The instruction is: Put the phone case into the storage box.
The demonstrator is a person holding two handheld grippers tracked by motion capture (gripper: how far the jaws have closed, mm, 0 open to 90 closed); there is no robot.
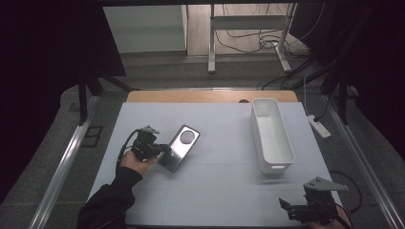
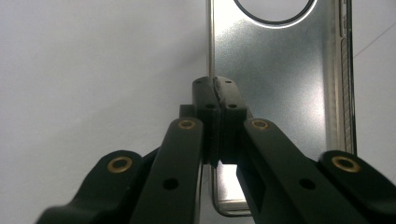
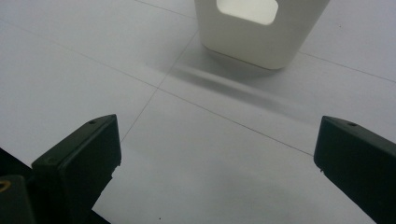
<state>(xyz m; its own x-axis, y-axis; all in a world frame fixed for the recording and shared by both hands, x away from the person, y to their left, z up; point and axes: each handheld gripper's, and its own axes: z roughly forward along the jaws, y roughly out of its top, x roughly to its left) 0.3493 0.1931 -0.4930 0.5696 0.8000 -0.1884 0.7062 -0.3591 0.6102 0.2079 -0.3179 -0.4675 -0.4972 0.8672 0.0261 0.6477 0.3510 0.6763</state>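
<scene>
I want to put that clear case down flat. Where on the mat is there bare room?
Widest free patch: the grey mat between the clear phone case, pinched by the left gripper, and the long white plastic bin. Also free: the near strip left of the open right gripper. Tightest: the mat's right edge beside the bin.

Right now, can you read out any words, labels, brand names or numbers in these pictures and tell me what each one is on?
There is no readable text in any view.
Phone case: shiny back with a round cutout, no print on it.
White bin: plain, no label.
Left tool, clamped on the case's edge: bare black, no marking.
Right tool: bare black as well.
</scene>
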